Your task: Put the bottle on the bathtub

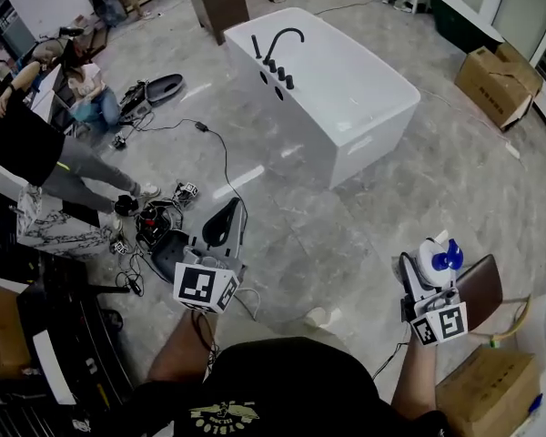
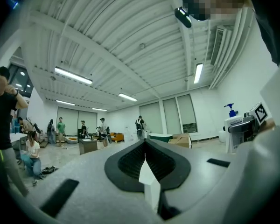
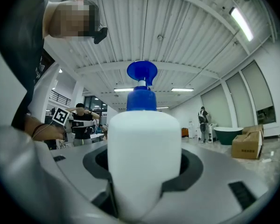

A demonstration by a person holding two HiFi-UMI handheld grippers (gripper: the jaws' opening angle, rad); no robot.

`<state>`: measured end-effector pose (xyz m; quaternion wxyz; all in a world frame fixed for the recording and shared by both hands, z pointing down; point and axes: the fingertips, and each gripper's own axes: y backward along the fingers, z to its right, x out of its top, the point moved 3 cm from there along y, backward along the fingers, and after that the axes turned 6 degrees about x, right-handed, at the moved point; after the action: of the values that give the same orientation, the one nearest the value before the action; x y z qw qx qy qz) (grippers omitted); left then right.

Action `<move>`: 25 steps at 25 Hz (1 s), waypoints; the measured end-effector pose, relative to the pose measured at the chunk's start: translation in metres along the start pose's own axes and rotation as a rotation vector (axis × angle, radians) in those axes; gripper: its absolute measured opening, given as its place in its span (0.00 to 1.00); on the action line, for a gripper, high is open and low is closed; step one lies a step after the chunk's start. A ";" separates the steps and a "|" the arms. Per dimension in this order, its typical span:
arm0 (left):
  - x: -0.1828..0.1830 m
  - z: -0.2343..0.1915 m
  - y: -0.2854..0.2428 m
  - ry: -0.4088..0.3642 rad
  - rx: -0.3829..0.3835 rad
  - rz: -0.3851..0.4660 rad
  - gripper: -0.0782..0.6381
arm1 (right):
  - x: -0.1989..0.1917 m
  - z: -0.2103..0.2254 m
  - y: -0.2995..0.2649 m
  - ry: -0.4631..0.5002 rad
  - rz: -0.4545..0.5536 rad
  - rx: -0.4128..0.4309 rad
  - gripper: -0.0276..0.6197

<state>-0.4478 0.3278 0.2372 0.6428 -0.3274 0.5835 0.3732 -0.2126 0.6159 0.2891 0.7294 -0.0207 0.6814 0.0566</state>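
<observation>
- The left gripper (image 1: 226,218) is held low and pointing forward. Its jaws are pressed together with nothing between them, and it is judged to be parked out of the way because it is not needed.
- The white bathtub (image 1: 346,98) stands well apart from both grippers. Only a black faucet set (image 1: 280,48) is seen on its rim, and nothing can be made out inside.
- The white pump bottle (image 3: 143,157) is clamped upright between the jaws of the right gripper (image 1: 432,280), blue pump head uppermost. This is judged to be so that it can be set down on its base. The bottle's contents cannot be seen because its wall is opaque.
</observation>
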 end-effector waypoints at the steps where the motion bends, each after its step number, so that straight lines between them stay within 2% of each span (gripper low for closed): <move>1: -0.001 0.005 -0.002 0.000 0.003 -0.004 0.12 | -0.001 0.008 -0.001 -0.006 0.002 0.003 0.45; 4: -0.006 0.019 -0.006 -0.002 0.000 -0.016 0.12 | -0.002 0.021 -0.004 -0.025 0.013 0.016 0.44; 10: -0.003 0.024 -0.021 0.011 -0.006 -0.006 0.12 | 0.010 0.038 -0.012 -0.001 0.033 0.037 0.45; 15: -0.010 0.022 -0.032 0.015 -0.006 -0.004 0.12 | 0.010 0.055 -0.011 0.007 0.041 0.007 0.44; 25: -0.027 0.028 -0.081 0.030 -0.074 -0.006 0.12 | 0.008 0.071 -0.024 0.023 0.042 -0.039 0.44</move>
<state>-0.3651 0.3087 0.2656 0.6226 -0.3580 0.5779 0.3877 -0.1391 0.5997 0.2847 0.7198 -0.0211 0.6887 0.0851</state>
